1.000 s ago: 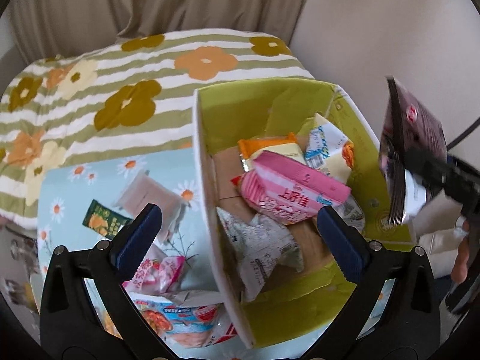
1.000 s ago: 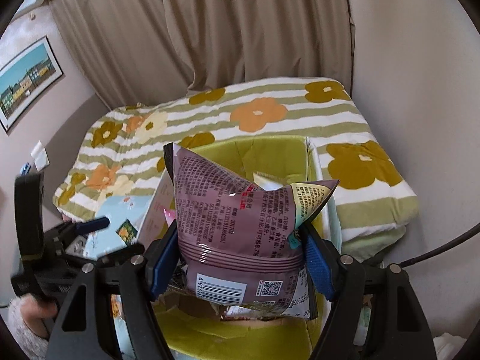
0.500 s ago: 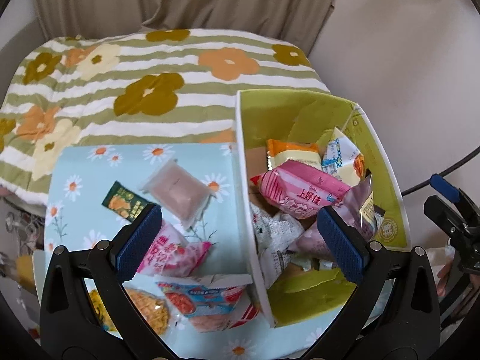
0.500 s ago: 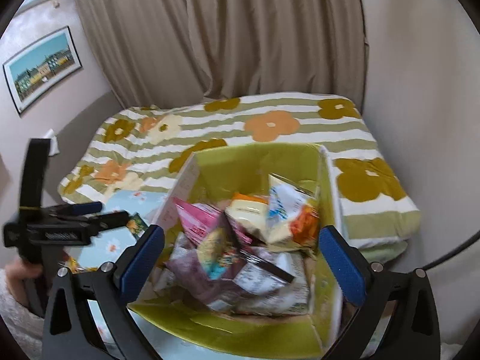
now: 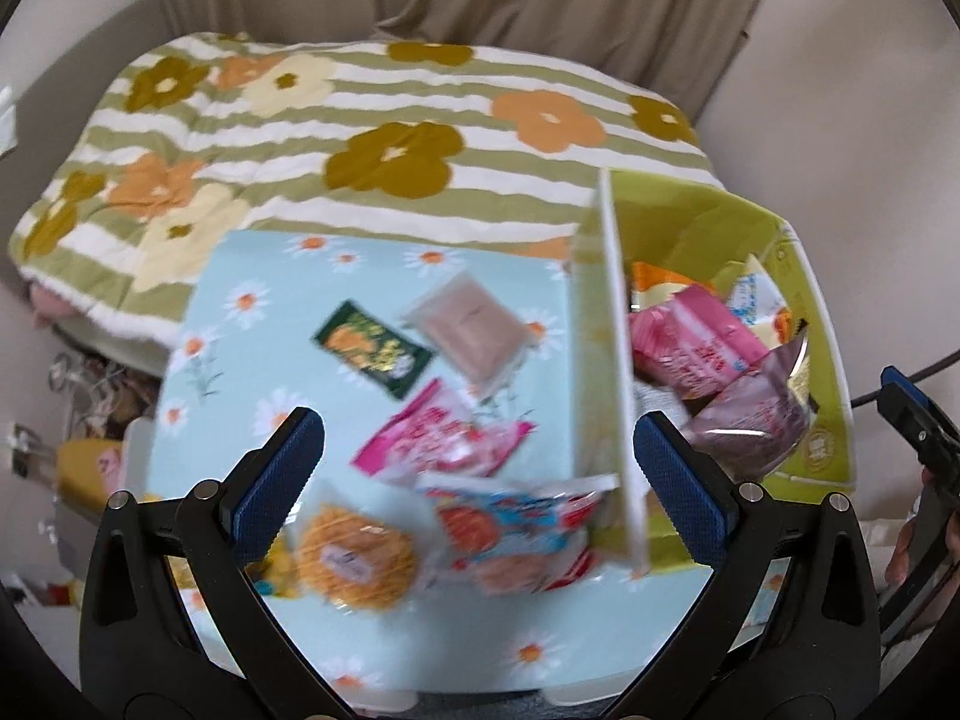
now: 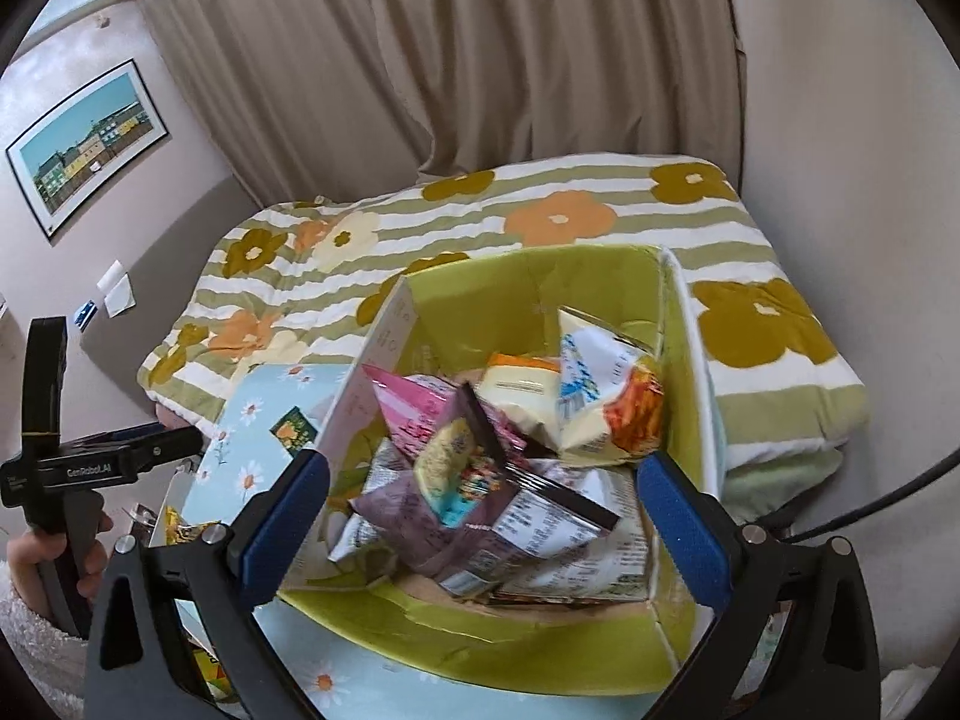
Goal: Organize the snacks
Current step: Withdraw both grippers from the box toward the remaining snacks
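Two grippers are in view, and both stand with jaws spread wide and nothing held between them. The left gripper [image 5: 479,468] hangs above the daisy-print table [image 5: 384,648], over the loose snacks. The right gripper [image 6: 483,516] hangs above the green box [image 6: 540,276], which stands on the same table at its right side.

Loose snacks on the table, left wrist view:
- a dark green packet [image 5: 373,355], lying flat near the middle
- a pale brown packet [image 5: 471,329], just beside the green one and near the white box wall [image 5: 618,360]
- a pink packet [image 5: 441,438], nearer the camera
- a round orange snack [image 5: 357,558] in clear wrap, close to the left fingertip
- a red-and-blue packet [image 5: 510,531], touching the foot of the box wall

This view is blurred, so printed text on the packets cannot be read.

Snacks inside the box, right wrist view:
- a purple bag [image 6: 474,516], lying on top of the pile, tilted
- a pink bag [image 6: 414,408], partly under the purple one
- a white-and-orange bag [image 6: 606,402], leaning toward the right wall
- a pale yellow packet [image 6: 522,384], behind it

Behind the table lies a striped flower-print bedspread [image 6: 540,204] with a beige curtain [image 6: 480,48] above it. A framed picture [image 6: 84,144] hangs on the left wall
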